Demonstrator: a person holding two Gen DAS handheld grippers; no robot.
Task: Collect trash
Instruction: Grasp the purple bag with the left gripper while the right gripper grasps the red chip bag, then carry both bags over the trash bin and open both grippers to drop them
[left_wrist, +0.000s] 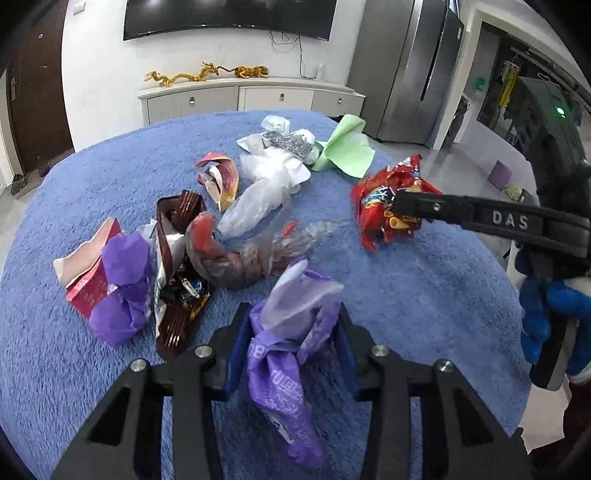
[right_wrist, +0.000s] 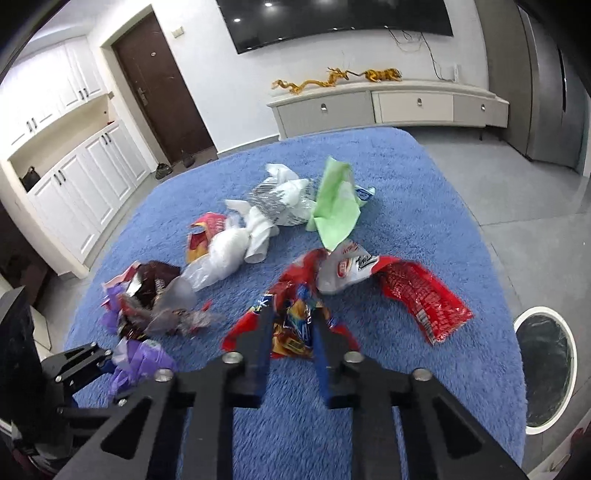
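Note:
Scattered trash lies on a blue fluffy cover (left_wrist: 406, 295). My left gripper (left_wrist: 291, 326) is shut on a crumpled purple plastic bag (left_wrist: 284, 354), which bulges up between its blue pads and hangs down toward the camera. In the right wrist view the same bag (right_wrist: 142, 360) shows at the lower left with the left gripper (right_wrist: 103, 360) on it. My right gripper (right_wrist: 291, 317) is shut on a crumpled red snack wrapper (right_wrist: 291, 295); from the left wrist its fingertips (left_wrist: 400, 201) bite into that wrapper (left_wrist: 380, 184).
A pile sits at the left: purple tissue (left_wrist: 122, 295), a pink carton (left_wrist: 85, 284), a brown wrapper (left_wrist: 177, 258). White plastic bags (left_wrist: 266, 173) and green paper (left_wrist: 343, 151) lie farther back. A flat red packet (right_wrist: 424, 295) and a white-rimmed round bin (right_wrist: 546, 369) are at the right.

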